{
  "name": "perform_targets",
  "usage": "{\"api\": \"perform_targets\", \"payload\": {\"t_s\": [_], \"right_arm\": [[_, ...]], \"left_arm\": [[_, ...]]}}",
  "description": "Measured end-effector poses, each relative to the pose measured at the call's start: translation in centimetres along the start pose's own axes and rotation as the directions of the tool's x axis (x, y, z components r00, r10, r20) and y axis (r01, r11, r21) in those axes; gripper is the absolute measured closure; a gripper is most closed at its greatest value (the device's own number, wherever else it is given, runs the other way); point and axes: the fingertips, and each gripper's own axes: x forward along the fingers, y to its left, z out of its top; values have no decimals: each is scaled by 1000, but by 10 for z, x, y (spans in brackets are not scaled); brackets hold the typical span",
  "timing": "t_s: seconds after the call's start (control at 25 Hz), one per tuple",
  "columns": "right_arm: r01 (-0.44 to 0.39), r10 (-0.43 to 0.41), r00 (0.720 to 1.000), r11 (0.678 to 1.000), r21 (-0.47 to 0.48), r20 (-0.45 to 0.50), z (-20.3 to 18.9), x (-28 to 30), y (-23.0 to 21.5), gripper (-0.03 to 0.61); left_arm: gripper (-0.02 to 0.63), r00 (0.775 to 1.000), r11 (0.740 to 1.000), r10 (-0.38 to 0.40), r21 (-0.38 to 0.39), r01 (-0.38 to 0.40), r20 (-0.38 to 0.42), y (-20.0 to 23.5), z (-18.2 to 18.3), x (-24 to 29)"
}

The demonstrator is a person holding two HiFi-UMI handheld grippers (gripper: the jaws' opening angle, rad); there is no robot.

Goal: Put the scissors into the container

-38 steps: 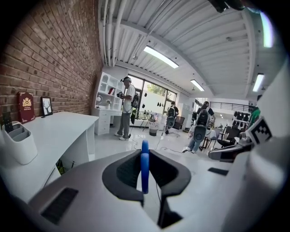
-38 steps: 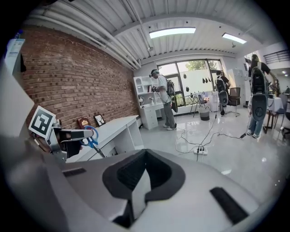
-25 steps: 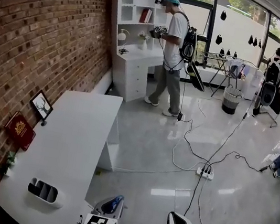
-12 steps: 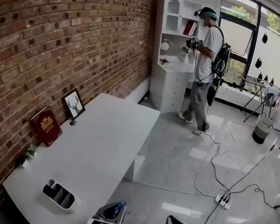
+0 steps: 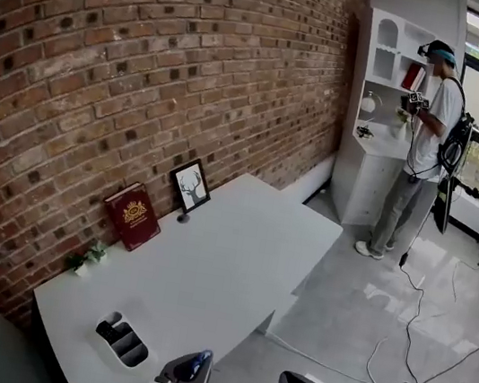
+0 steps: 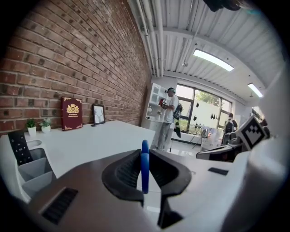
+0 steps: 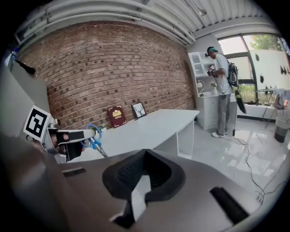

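Bottom edge of the head view: both grippers are held low and side by side, noses pointing forward toward the table.

Left gripper (image 5: 182, 375), bottom centre-left: jaws clenched on the blue handle of the scissors (image 6: 144, 168), which stands edge-on between the pads. The right gripper view shows the handle loops at the jaw tips and the blades slanting down and to the right below them. The scissors are in the air, not in the container.

Right gripper (image 7: 145, 154), bottom centre: jaws pressed together, nothing between them.

Container (image 5: 103, 343), lower left: white, divided into compartments, on the near corner of the white table (image 5: 237, 258), just left of the left gripper. A dark object (image 6: 18, 146) stands in one compartment.

Farther along the brick wall (image 5: 153, 53): small plant (image 5: 88, 255), red book (image 5: 133, 214) leaning on the bricks, picture frame (image 5: 190, 185).

Upper right, far: a person (image 5: 420, 153) stands at a white shelf unit (image 5: 374, 118). Cables (image 5: 417, 352) lie on the floor.
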Motion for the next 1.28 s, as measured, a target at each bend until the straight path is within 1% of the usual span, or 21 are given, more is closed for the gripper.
{"api": "perform_targets", "payload": {"t_s": [0.12, 0.24, 0.32, 0.4, 0.52, 0.6, 0.72, 0.8, 0.92, 1.04, 1.16, 1.2, 1.28], "right_arm": [[-85, 84, 996, 996, -39, -14, 15, 27, 3, 578], [-176, 174, 984, 982, -72, -40, 21, 53, 15, 578], [-248, 243, 968, 963, -102, -65, 24, 71, 28, 578], [-319, 309, 946, 938, -131, -97, 27, 88, 44, 578], [-419, 396, 906, 891, -176, -149, 29, 106, 70, 578], [-471, 440, 880, 859, -200, -180, 30, 115, 85, 578], [-544, 501, 837, 808, -227, -222, 29, 125, 107, 578], [-595, 541, 801, 767, -240, -255, 24, 127, 125, 578], [-656, 587, 752, 709, -258, -299, 13, 124, 149, 578], [-687, 605, 722, 681, -253, -335, -1, 123, 165, 578], [-711, 619, 699, 656, -255, -357, -11, 119, 176, 578], [-713, 621, 697, 651, -259, -359, -13, 119, 179, 578], [-709, 616, 701, 654, -263, -358, -14, 119, 181, 578]], "left_arm": [[566, 996, 996, 90, -21, -90, 26, 15, 7, 1], [566, 984, 984, 174, -44, -172, 37, 30, 7, -6], [566, 970, 970, 238, -63, -235, 53, 43, 5, -13], [566, 950, 949, 307, -87, -302, 59, 56, 5, -23], [566, 911, 908, 408, -133, -397, 64, 73, 3, -40], [566, 883, 879, 464, -162, -449, 70, 80, 2, -53], [566, 833, 826, 548, -201, -526, 73, 87, -1, -74], [566, 800, 791, 596, -225, -569, 70, 92, -4, -90], [566, 757, 746, 650, -249, -617, 71, 98, -5, -115], [566, 712, 700, 699, -267, -662, 69, 103, -8, -139], [566, 674, 663, 735, -281, -694, 70, 109, -11, -158], [566, 664, 653, 744, -286, -701, 74, 112, -11, -163], [566, 649, 641, 756, -293, -709, 82, 117, -9, -172]]}}
